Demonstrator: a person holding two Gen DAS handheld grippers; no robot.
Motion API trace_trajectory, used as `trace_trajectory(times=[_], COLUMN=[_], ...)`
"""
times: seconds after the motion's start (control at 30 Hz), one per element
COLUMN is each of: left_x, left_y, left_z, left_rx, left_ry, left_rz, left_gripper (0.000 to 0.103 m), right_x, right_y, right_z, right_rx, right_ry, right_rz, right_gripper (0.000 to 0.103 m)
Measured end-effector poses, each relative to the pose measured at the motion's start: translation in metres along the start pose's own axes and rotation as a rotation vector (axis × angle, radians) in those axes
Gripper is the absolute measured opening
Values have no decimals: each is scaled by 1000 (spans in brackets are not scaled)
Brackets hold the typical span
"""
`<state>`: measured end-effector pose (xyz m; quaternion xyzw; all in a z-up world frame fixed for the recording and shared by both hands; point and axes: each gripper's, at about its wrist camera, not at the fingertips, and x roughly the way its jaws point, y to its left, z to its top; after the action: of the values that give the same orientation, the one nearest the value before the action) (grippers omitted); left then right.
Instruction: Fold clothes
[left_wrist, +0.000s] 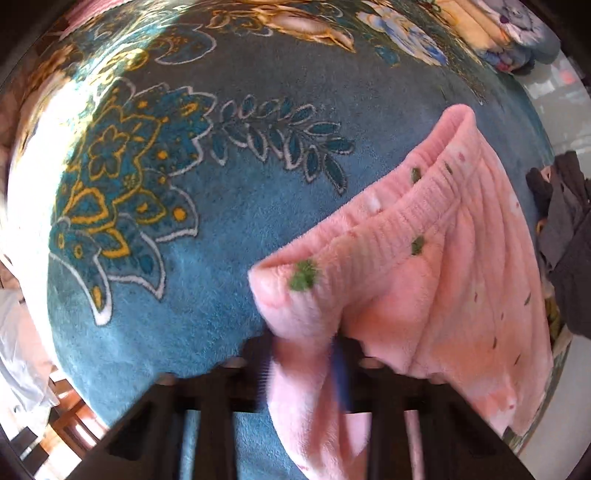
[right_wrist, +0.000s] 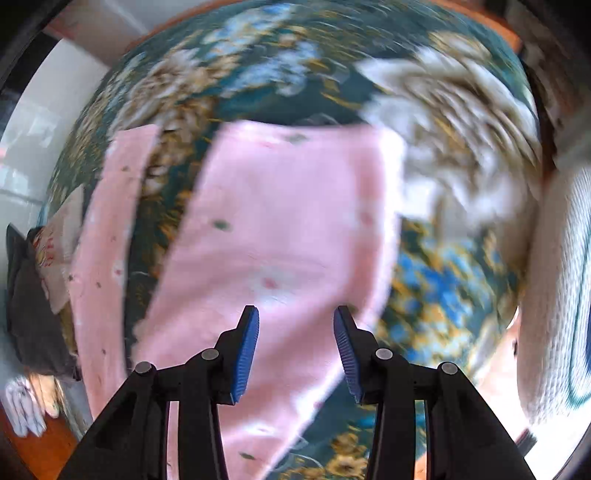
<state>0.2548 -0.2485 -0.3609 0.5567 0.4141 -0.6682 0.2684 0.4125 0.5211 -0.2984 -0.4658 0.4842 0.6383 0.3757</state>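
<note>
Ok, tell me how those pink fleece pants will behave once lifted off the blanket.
Probably floppy: the pink fleece pants already sag and drape where the left gripper pinches the waistband. Likely light, since one corner grip holds them up. The plush pile should grip the ribbed pads rather than slip. The right gripper hangs open above one leg.

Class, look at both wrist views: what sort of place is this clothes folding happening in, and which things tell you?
Probably a bedroom at home. The pink fleece pants lie on a plush teal floral blanket, seemingly a bed, with folded bedding stacked beyond and dark clothes beside them.
</note>
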Motion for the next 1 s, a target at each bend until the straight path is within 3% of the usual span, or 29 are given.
trace_trajectory(times=[0.23,0.37,0.4,0.47,0.73,0.87,1.0], left_x=[-16,-24,-27,-33,-73,-91,-104], left_y=[6,7,6,4,19,26,-19], left_z=[4,2,1,2,-10,6,36], left_rx=[10,23,29,25,-80,-225,-238], left_ry=[-25,-30,-36,-49,-55,-18,-28], left_rz=[-11,-25,-28,-34,-111,-267,-354], left_gripper=[9,9,9,8,7,6,6], right_x=[21,30,30,28,-53,-93,-98], right_y=[-37,-41,-37,-27,-3,15,80], right_z=[4,13,15,18,36,48,80], right_rx=[137,251,257,248,160,113,57], right_ry=[-33,-51,-52,-40,-132,-176,-157], right_rz=[-1,68,83,89,229,291,238], right_gripper=[43,43,35,3,2,2,2])
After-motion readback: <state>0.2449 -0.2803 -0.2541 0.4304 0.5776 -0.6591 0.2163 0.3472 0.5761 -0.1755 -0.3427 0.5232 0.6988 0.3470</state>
